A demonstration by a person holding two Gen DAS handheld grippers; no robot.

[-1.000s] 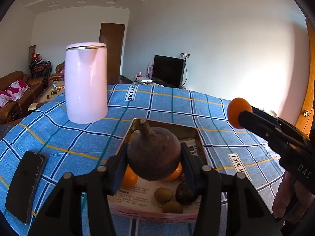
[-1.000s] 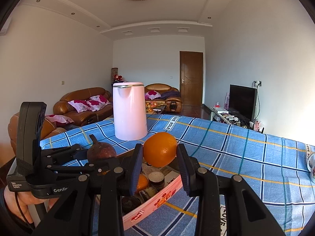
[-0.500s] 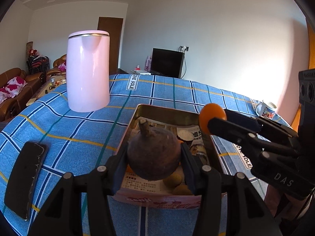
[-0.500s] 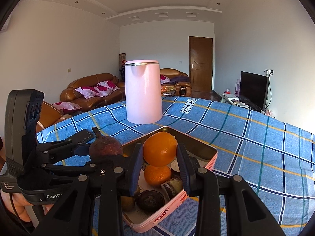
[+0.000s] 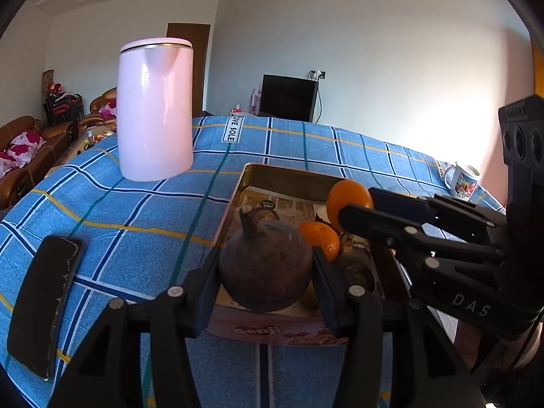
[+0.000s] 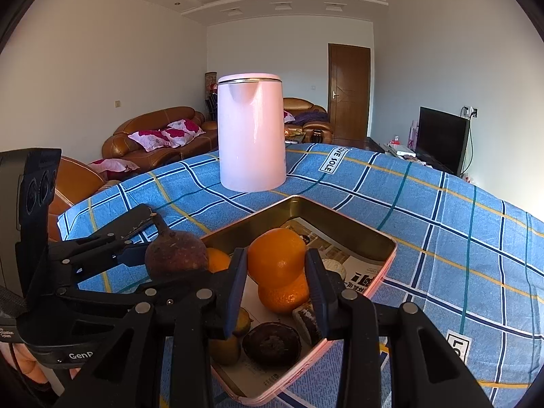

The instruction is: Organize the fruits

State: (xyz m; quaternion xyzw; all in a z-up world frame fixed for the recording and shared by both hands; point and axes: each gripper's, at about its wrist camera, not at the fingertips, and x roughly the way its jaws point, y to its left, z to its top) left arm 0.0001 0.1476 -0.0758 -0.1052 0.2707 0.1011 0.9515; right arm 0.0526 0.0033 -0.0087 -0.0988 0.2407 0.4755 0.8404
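My left gripper [image 5: 265, 262] is shut on a dark purple-brown round fruit with a stem [image 5: 265, 268], held just above the near end of the gold-lined tin box [image 5: 282, 170]. My right gripper [image 6: 275, 272] is shut on an orange [image 6: 277, 256], low over the box's middle [image 6: 343, 216]. In the left wrist view that orange [image 5: 348, 200] comes in from the right. In the right wrist view the dark fruit [image 6: 175, 255] hangs at the left. Inside the box lie another orange [image 6: 285, 297], a dark fruit [image 6: 272, 340] and a yellowish fruit [image 6: 224, 348] on printed paper.
A tall pink kettle [image 5: 154, 108] stands on the blue checked tablecloth [image 5: 136, 210] behind the box. A black phone [image 5: 44, 299] lies near the table's left edge. A mug [image 5: 462, 180] sits at the far right. Sofas, a door and a TV lie beyond the table.
My right gripper has carried the orange down and in over the box, close to the fruit lying there. The left gripper kept the dark fruit almost still.
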